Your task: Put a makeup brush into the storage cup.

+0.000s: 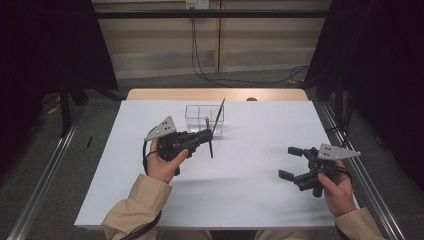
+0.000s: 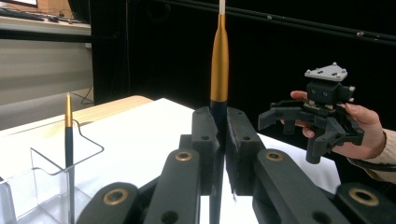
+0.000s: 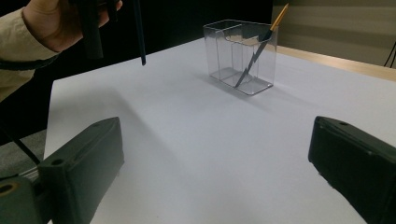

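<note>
Nearest the person, at about 4 o'clock on the white table [image 1: 250, 190], the right gripper [image 1: 291, 162] rests low in the hand with its jaws spread wide and nothing between them; it looks parked there so as to leave the middle free for the other hand. In the right gripper view its two black jaws frame bare tabletop.

Further in, near 10 o'clock of centre, the left gripper [image 1: 209, 135] has its jaws clamped tight on a paintbrush [image 1: 210, 142]. The left gripper view shows the black handle pinched between the pads, with the gold ferrule [image 2: 219, 60] rising straight up; the upright hold probably suits lowering the brush into a narrow slot. Its dark lower end hangs clear of the table.

Just beyond, toward 12 o'clock, stands the clear plastic holder [image 1: 192, 122], divided into compartments. A second brush [image 3: 261, 44] already leans in it, gold end up, propped against the rim. Which compartment it sits in I cannot tell for certain
</note>
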The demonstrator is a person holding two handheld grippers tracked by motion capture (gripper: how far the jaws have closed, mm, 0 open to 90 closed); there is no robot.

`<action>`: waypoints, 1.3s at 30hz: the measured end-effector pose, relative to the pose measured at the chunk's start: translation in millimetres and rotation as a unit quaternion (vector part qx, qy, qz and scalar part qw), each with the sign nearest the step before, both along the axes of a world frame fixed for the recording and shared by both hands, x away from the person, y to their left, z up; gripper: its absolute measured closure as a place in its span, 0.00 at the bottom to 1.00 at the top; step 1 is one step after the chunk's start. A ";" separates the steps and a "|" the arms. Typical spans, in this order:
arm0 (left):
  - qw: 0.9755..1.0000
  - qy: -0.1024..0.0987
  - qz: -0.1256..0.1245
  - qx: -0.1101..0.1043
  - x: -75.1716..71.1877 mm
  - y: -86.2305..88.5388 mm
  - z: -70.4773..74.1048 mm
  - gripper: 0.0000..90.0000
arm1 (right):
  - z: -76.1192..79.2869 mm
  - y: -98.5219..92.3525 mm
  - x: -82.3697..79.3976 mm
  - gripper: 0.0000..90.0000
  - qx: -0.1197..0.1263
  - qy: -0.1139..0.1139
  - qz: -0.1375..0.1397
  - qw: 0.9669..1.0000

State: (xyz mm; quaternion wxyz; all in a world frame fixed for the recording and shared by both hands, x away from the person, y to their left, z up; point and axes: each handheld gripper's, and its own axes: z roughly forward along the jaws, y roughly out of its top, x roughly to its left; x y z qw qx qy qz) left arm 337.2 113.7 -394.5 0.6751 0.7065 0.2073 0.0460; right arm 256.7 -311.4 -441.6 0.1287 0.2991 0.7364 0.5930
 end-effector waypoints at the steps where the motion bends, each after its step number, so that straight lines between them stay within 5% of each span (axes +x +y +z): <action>1: 1.000 0.000 0.000 0.000 0.0 0.0 0.0 0.93 | -0.1 -0.3 0.0 0.03 0.000 0.000 0.000 1.000; 39: 0.999 -0.002 0.036 0.025 40.1 -13.8 21.4 0.93 | 0.8 -5.6 -1.7 0.03 -0.002 -0.005 -0.006 1.000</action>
